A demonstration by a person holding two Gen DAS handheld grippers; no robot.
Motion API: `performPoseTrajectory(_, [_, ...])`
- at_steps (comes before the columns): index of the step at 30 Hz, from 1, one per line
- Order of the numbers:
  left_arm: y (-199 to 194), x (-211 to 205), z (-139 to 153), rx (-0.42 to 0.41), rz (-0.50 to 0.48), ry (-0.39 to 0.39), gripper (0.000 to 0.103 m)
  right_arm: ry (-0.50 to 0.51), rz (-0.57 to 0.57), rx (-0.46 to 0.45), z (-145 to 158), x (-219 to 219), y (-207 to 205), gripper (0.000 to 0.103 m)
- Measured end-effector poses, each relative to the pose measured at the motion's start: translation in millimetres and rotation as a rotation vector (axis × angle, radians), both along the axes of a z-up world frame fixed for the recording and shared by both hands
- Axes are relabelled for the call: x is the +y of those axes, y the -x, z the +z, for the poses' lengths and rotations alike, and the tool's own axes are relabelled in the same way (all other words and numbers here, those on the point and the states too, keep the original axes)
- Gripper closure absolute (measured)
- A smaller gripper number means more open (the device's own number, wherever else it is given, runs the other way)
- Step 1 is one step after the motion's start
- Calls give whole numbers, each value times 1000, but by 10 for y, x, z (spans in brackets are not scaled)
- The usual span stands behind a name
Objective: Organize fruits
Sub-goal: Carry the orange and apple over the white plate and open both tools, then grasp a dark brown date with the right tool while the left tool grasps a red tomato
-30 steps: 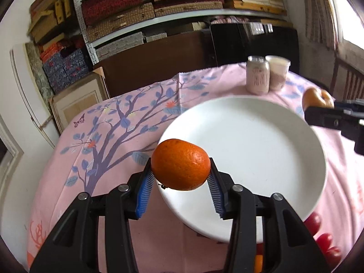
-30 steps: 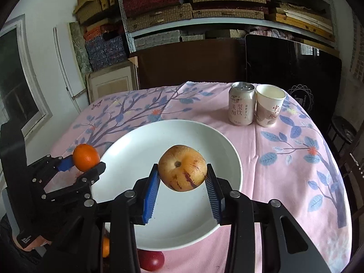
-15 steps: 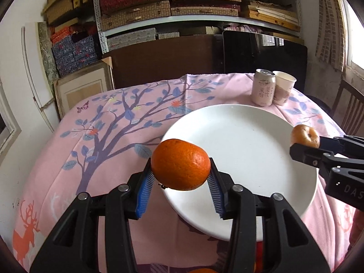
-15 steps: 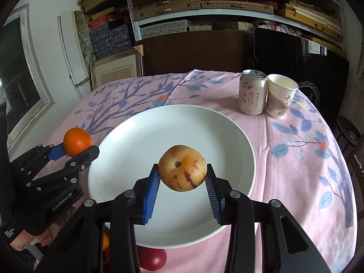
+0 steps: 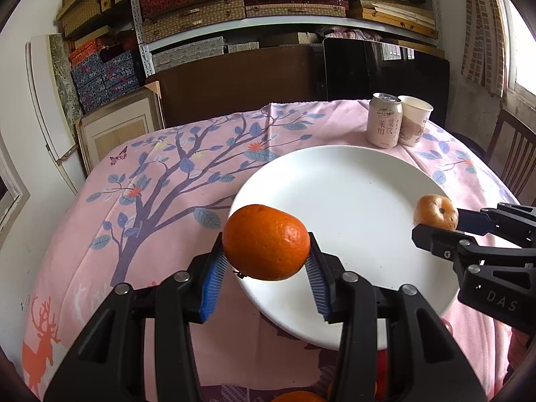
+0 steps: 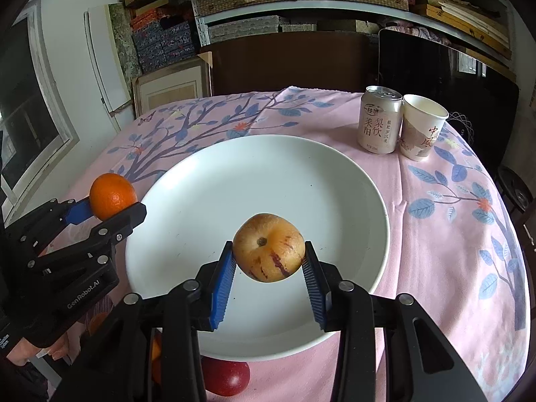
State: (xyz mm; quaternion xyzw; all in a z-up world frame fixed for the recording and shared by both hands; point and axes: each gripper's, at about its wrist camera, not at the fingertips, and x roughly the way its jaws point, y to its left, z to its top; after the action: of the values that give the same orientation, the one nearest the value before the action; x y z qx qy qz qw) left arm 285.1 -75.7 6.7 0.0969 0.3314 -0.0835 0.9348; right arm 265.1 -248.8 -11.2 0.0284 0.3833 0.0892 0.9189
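Note:
My left gripper [image 5: 266, 268] is shut on an orange [image 5: 266, 242] and holds it above the near left rim of the white plate [image 5: 351, 197]. It also shows in the right wrist view [image 6: 110, 207] with the orange [image 6: 112, 195] at the plate's left edge. My right gripper [image 6: 268, 268] is shut on a yellowish pepino melon with purple streaks [image 6: 269, 247], above the near part of the plate [image 6: 268, 174]. In the left wrist view the right gripper [image 5: 442, 224] holds the melon [image 5: 435, 212] over the plate's right rim.
A drink can [image 6: 380, 119] and a paper cup [image 6: 422, 132] stand beyond the plate at the back right. A red fruit [image 6: 227, 377] and orange fruits [image 5: 296, 396] lie at the near table edge. Shelves and a dark cabinet stand behind the table.
Both grippers have drawn back and lifted a little with their fruit, so more of the table shows. The right gripper now sits closer over the plate's right rim.

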Motion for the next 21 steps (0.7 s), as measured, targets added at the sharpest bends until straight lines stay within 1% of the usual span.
performPoseTrajectory(3, [11,-3,0,2,7,6,58,-12,-5,3,-3,2,-1,62])
performPoseTrajectory(4, [21,-17,1,0,10,-1,54,-16,-4,9,-11,4,-6,61])
performPoseTrajectory(5, [44,-30,17,-19,14,-5,26,-20,-4,10,-14,7,-9,56])
performPoseTrajectory(6, [70,-37,42,-55,37,-22,21,-19,-28,-1,-7,-11,-5,39])
performPoseTrajectory(7, [103,-38,75,-113,76,-56,14,-14,-75,-22,13,-53,2,14])
performPoseTrajectory(8, [142,-32,112,-178,100,-81,5,-24,-106,-42,33,-105,13,5])
performPoseTrajectory(9, [187,-22,153,-236,102,-89,4,-51,-127,-61,58,-163,30,3])
performPoseTrajectory(10, [219,-13,186,-256,90,-83,4,-68,-138,-58,72,-204,31,3])
performPoseTrajectory(11, [234,-10,207,-255,82,-73,4,-87,-143,-45,80,-238,24,3])
performPoseTrajectory(13, [256,-22,232,-225,58,-53,5,-129,-145,-31,95,-288,28,3])
performPoseTrajectory(15, [275,-51,229,-204,38,-64,5,-136,-148,-25,113,-299,45,3])
performPoseTrajectory(18, [363,-59,207,-160,-2,-122,5,-84,-126,-35,174,-268,155,3])
performPoseTrajectory(21, [613,117,179,-125,-28,-215,5,5,-83,-41,245,-230,413,3])
